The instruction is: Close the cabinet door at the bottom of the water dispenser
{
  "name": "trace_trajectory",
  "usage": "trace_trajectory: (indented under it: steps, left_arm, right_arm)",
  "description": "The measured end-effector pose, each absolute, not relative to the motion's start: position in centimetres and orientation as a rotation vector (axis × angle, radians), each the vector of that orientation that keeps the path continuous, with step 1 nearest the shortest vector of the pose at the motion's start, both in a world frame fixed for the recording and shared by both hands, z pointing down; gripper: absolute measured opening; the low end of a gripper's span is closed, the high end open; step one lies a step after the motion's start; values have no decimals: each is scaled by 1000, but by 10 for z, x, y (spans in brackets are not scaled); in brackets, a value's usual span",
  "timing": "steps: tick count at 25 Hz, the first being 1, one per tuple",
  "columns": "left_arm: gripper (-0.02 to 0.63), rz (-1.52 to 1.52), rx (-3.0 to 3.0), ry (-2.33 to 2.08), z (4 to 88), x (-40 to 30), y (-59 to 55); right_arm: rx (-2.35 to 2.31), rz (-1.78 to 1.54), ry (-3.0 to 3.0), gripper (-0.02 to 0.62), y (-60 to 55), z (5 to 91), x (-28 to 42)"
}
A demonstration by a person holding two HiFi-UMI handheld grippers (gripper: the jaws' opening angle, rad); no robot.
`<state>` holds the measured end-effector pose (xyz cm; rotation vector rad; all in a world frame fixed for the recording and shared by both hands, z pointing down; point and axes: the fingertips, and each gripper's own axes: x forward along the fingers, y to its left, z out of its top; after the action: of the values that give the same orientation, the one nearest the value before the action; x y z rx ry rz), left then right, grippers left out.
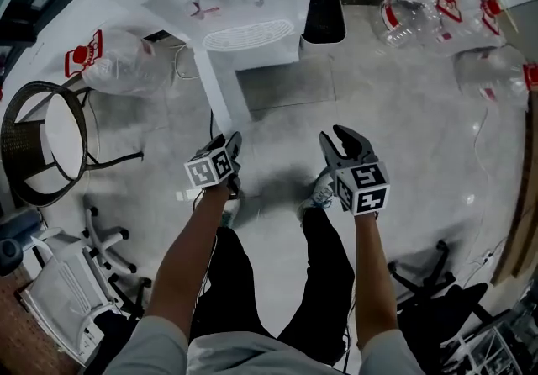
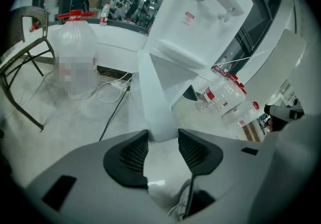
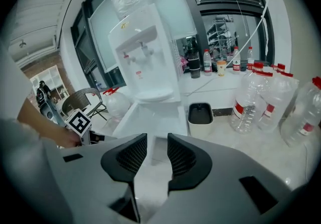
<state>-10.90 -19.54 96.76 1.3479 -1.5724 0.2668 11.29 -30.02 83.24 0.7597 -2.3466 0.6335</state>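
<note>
Beside cabinet door (image 1: 217,92), left gripper (image 1: 234,145) down-tilted

Soft, even light is filling the room, and the white water dispenser (image 1: 252,20) is glaring slightly in the head view. The glossy floor (image 1: 420,113) is throwing back pale highlights, while a faint shadow is pooling around the person's shoes (image 1: 318,193). Both gripper views are bending straight lines at their edges (black corners are ringing each circle). The window panes (image 3: 100,24) are glowing pale, and the near jaws are looking soft.
</note>
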Motion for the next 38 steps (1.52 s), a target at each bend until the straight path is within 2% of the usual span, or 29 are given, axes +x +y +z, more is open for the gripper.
trace_trajectory:
  steps: [6, 16, 31, 38]
  left_arm:
    - [206, 217, 1324, -1638, 967, -62, -240]
    - [239, 149, 1242, -1684, 966, -25, -323]
    - [167, 132, 1279, -1776, 973, -10, -458]
    - [167, 137, 1286, -1783, 981, -10, -495]
  right_arm:
    - [744, 625, -2335, 153, -325, 837, 155]
    - [709, 633, -2352, 153, -384, 839, 193]
    - [665, 628, -2380, 153, -463, 858, 222]
    - [668, 630, -2343, 153, -475, 874, 246]
